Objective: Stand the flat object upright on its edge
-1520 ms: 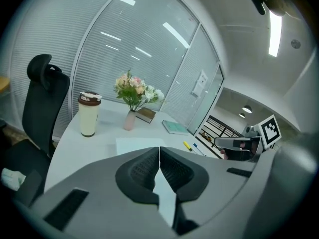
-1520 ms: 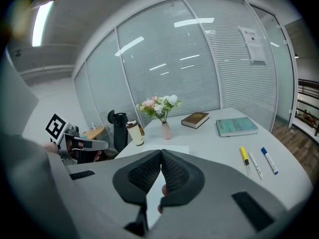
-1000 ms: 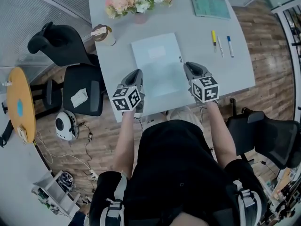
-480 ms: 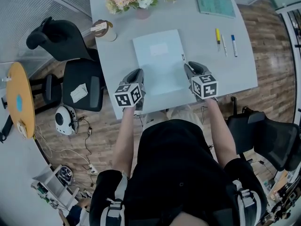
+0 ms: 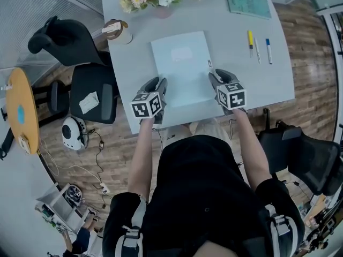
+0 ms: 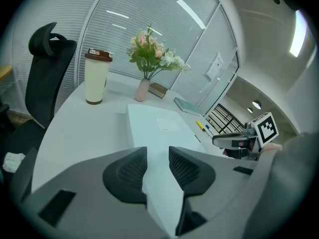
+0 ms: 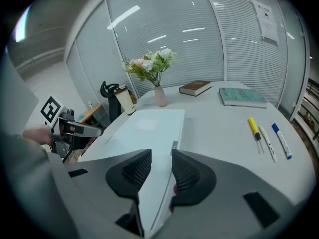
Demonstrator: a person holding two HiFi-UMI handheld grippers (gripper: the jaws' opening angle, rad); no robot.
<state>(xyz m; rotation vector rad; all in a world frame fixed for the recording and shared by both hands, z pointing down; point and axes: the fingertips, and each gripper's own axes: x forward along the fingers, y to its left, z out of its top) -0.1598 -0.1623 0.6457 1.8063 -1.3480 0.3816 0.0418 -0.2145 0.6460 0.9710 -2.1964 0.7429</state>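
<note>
the pale folder (image 5: 181,68) lies flat mid-bench (image 5: 236,63); it looks light, stiff and slick. the left gripper (image 5: 159,84) at its 7 o'clock corner and the right gripper (image 5: 215,77) at 5 o'clock have just been opening and are released, with the folder's edges between their jaws. best gripped at both side edges.

Here's the folder (image 5: 182,68), down flat on the grey table (image 5: 236,42), cover facing up, not on its edge at all. It's a pale blue-white rectangle, long sides running away from the person, turned just a touch off square to the table. There's a paler label (image 5: 181,53) on the far half of the cover and a small dark mark (image 5: 209,64) on its right edge. Its near short edge sits close to the table's front edge. From low down it shows a slim side wall, closed and tidy.
</note>
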